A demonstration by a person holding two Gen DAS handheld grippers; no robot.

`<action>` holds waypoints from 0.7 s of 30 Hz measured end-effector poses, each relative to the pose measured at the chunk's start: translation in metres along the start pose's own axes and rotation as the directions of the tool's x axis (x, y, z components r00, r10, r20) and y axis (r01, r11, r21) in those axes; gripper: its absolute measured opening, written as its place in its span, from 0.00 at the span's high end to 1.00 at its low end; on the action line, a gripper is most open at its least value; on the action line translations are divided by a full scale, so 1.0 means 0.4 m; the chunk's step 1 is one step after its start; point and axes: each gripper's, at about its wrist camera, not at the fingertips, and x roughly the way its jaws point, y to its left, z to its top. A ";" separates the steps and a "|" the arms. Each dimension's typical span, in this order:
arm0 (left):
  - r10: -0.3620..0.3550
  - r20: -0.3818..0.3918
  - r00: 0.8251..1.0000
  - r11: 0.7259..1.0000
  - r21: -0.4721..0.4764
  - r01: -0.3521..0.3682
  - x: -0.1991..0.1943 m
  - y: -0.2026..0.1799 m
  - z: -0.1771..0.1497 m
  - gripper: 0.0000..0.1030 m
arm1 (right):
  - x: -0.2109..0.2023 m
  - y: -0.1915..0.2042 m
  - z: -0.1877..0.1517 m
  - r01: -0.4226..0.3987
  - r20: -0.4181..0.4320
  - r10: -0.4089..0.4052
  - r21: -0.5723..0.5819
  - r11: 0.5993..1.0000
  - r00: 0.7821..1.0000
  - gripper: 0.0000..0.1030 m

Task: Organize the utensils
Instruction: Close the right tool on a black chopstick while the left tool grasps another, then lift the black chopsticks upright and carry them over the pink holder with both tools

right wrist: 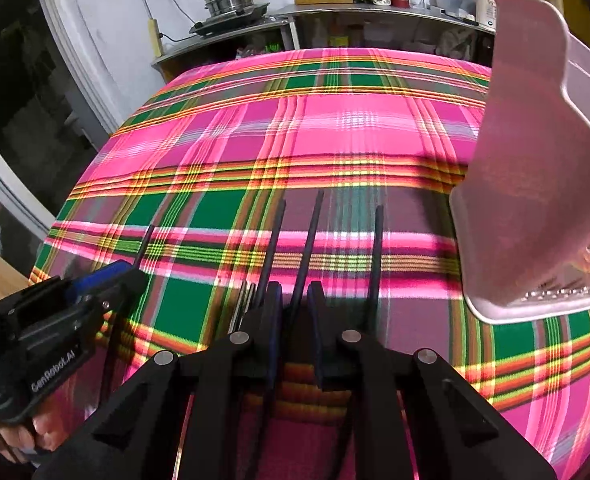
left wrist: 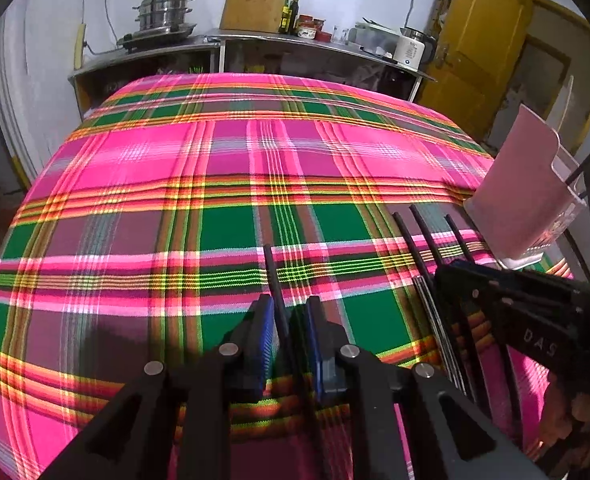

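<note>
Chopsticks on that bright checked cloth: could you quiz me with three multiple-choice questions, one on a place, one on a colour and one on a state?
1. In the right wrist view, where is the pink holder?
A. Right of the chopsticks
B. Left of the chopsticks
C. On the far counter

2. What colour are the chopsticks?
A. White
B. Black
C. Yellow

3. How is the pink holder placed?
A. Lying flat
B. Standing upright
C. Upside down

Answers:
1 A: the holder fills the right side of the view, and the chopsticks lie nearer the middle.
2 B: every stick shows dark black against the cloth.
3 B: its base rests on the cloth and its tall back rises above it.
</note>
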 end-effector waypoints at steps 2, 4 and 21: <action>0.020 0.008 1.000 1.000 0.024 -0.020 0.002 -0.009 -0.001 0.85 | 0.003 0.000 0.004 0.002 0.002 -0.002 0.004 1.000 1.000 0.88; 0.032 0.010 0.999 0.999 0.035 -0.033 0.003 -0.014 -0.001 0.85 | 0.007 0.004 0.008 0.012 0.005 -0.012 -0.001 1.000 1.000 0.91; -0.075 0.030 0.997 0.997 -0.004 0.075 -0.096 -0.002 0.028 0.96 | -0.100 0.020 -0.011 -0.043 0.070 0.044 -0.015 0.999 0.997 0.94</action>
